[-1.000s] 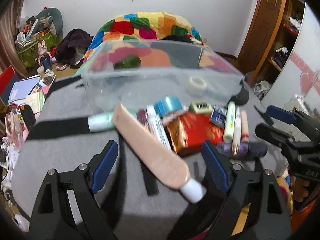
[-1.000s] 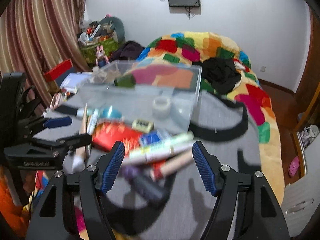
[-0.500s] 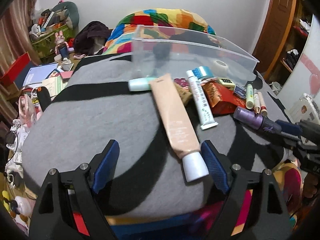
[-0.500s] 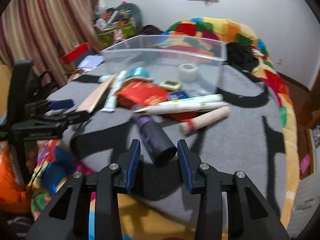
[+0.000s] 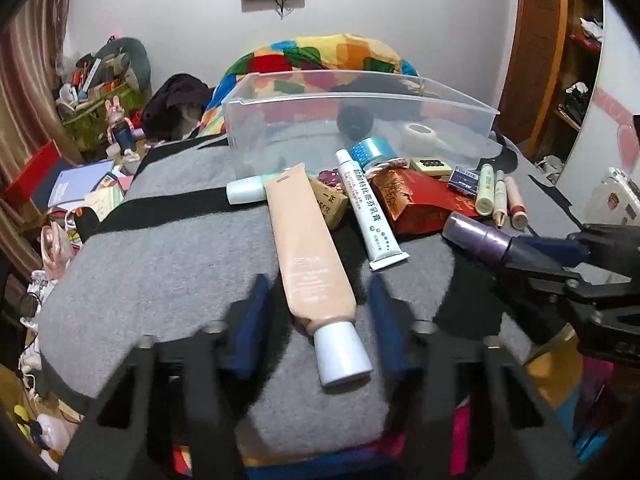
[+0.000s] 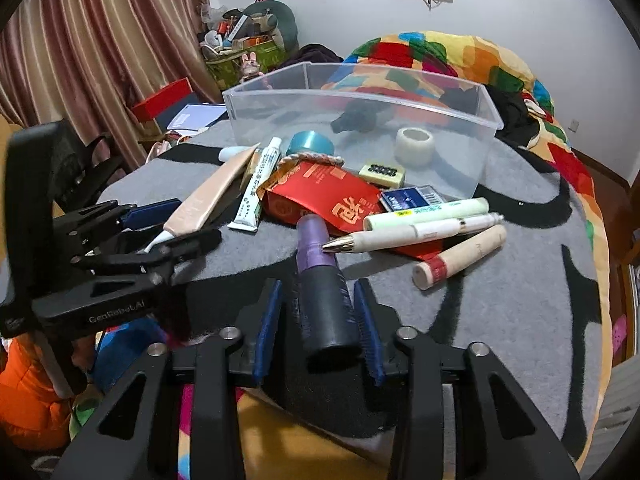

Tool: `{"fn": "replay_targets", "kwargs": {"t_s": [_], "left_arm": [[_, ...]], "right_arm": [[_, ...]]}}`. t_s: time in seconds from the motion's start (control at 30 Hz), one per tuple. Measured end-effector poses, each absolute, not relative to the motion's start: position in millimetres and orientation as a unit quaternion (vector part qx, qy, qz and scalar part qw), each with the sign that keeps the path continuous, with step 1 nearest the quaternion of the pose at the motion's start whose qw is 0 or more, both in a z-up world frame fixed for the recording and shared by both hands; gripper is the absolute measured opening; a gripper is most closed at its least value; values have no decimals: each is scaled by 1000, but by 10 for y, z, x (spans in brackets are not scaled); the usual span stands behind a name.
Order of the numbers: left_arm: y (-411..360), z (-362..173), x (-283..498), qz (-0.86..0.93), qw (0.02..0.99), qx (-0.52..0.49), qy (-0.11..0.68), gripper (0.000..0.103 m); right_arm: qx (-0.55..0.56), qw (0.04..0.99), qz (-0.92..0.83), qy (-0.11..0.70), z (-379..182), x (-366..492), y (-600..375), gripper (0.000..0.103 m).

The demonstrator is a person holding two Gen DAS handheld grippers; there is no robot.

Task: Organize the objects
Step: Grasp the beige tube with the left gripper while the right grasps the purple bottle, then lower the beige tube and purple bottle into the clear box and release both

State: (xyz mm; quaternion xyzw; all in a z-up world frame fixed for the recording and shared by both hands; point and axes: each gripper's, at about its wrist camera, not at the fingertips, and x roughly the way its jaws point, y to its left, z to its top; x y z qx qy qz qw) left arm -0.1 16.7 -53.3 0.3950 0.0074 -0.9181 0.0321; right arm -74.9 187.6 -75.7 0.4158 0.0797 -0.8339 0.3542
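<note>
A clear plastic bin (image 5: 360,100) (image 6: 360,92) stands at the back of the grey table. In front of it lies a pile: a peach tube with a white cap (image 5: 308,256) (image 6: 208,196), a white toothpaste tube (image 5: 368,208), a red packet (image 6: 332,196) and a purple bottle with a black cap (image 6: 320,280) (image 5: 476,236). My left gripper (image 5: 316,320) is open, its fingers either side of the peach tube's cap end. My right gripper (image 6: 318,316) is shut on the purple bottle's black cap end.
Inside the bin are a white tape roll (image 6: 414,146), a blue tape roll (image 6: 310,145) and a dark object (image 6: 358,118). Pens and a cream stick (image 6: 460,256) lie right of the pile. A colourful bed (image 6: 440,48) is behind; clutter and a curtain are at left.
Both grippers pulled back toward the near table edge. The right gripper closed in on the purple bottle. The left gripper's fingers narrowed around the peach tube.
</note>
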Motion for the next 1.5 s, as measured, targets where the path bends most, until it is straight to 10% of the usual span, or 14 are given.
{"fn": "replay_targets", "kwargs": {"t_s": [0.17,1.5], "left_arm": [[47,-503,73,-919,24,392,33,22],[-302,418,-570,-947,0,311,81,19]], "right_arm": [[411,374,-828,71,-736,-671,1850,23],[330,287,-899,-26,97,-1572,1893,23]]}}
